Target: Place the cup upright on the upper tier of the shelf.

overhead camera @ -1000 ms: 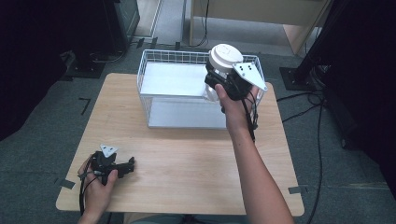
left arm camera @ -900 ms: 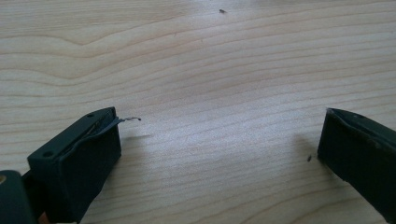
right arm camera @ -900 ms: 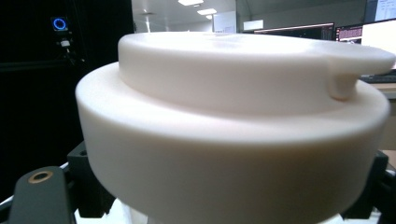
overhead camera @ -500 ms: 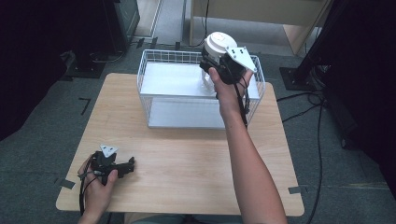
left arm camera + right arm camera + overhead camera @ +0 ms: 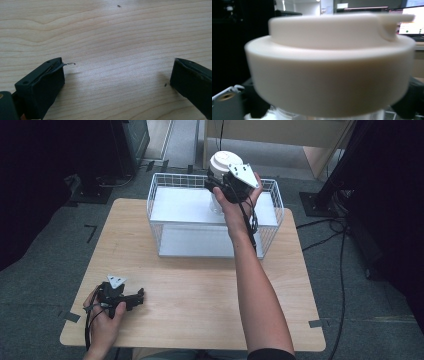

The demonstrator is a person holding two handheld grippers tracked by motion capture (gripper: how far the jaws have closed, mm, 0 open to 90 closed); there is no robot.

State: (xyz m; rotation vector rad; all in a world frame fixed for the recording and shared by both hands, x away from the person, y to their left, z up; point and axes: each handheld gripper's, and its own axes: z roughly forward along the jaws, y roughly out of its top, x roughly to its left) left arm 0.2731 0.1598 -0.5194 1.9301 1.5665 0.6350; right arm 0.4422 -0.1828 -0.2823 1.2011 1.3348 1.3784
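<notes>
Table [image 5: 200, 305]: light wood, rounded corners, on grey carpet.

Wire basket [image 5: 165, 205]: white, rectangular, at the far middle of the table; a white shelf sits inside it with a lower level below.

Jar [image 5: 220, 167]: clear body, wide white lid [image 5: 329, 75] with a raised top step and a small tab at one edge. Held above the far side of the basket, upright as far as can be told.

Right gripper [image 5: 225, 185]: raised over the basket at arm's reach, jaws closed on the jar just under the lid, one on each side.

Left gripper [image 5: 135, 299]: resting low on the near left corner of the table in the person's hand; jaws spread wide apart, nothing between them but bare wood [image 5: 112, 50].
</notes>
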